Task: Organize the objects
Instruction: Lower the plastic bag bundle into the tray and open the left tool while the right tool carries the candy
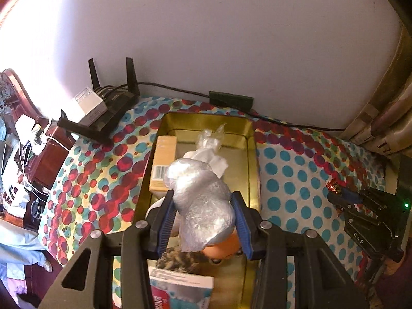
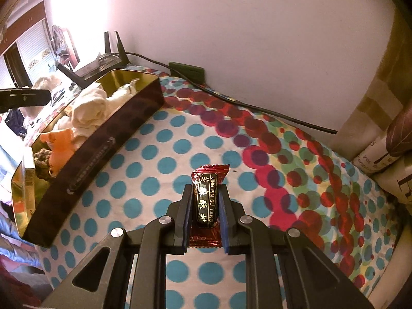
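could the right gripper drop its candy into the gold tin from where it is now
Probably yes. The right gripper holds the candy just beside the gold tin, with bare cloth between, and the tin has no lid. The doll in the left gripper crowds the middle, though.

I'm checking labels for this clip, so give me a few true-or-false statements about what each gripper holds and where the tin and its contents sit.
1. The right gripper is shut on a red-and-black wrapped candy. True.
2. The left gripper holds nothing. False: its fingers flank a doll wrapped in clear plastic, over the gold tin.
3. The candy already lies inside the tin. False: it is held over the polka-dot cloth, to the right of the tin.
4. A yellowish box with a barcode lies in the tin along its left wall. True.
5. A black router with antennas stands by the wall behind the tin. True.
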